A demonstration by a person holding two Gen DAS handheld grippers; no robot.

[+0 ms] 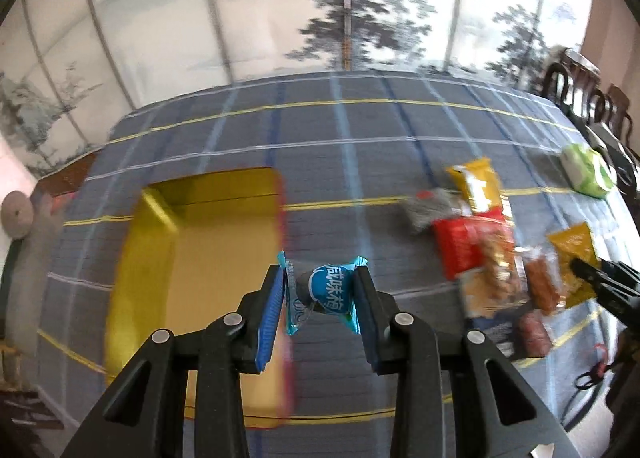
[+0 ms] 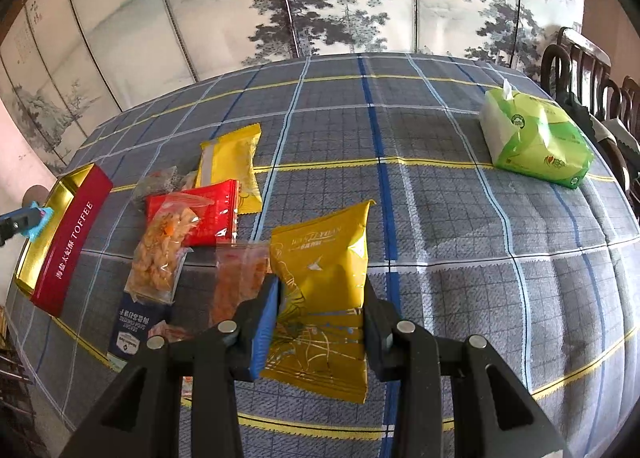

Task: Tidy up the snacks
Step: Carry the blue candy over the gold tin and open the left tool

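Note:
My left gripper (image 1: 320,290) is shut on a small blue-wrapped snack (image 1: 326,292) and holds it above the right edge of the open gold-lined red toffee box (image 1: 208,258). The box also shows in the right wrist view (image 2: 68,238), with the left gripper (image 2: 24,221) over it. My right gripper (image 2: 322,298) straddles a large yellow packet (image 2: 320,278) lying on the cloth; its jaws stand against the packet's sides. A pile of snacks lies left of it: a red packet (image 2: 208,209), a clear bag of twists (image 2: 160,254), an orange-filled bag (image 2: 236,282), a yellow packet (image 2: 232,165).
A green tissue pack (image 2: 536,137) lies at the far right of the plaid tablecloth (image 2: 440,217). A dark blue packet (image 2: 136,326) lies near the front edge. Dark wooden chairs (image 2: 580,69) stand at the right. A painted screen stands behind the table.

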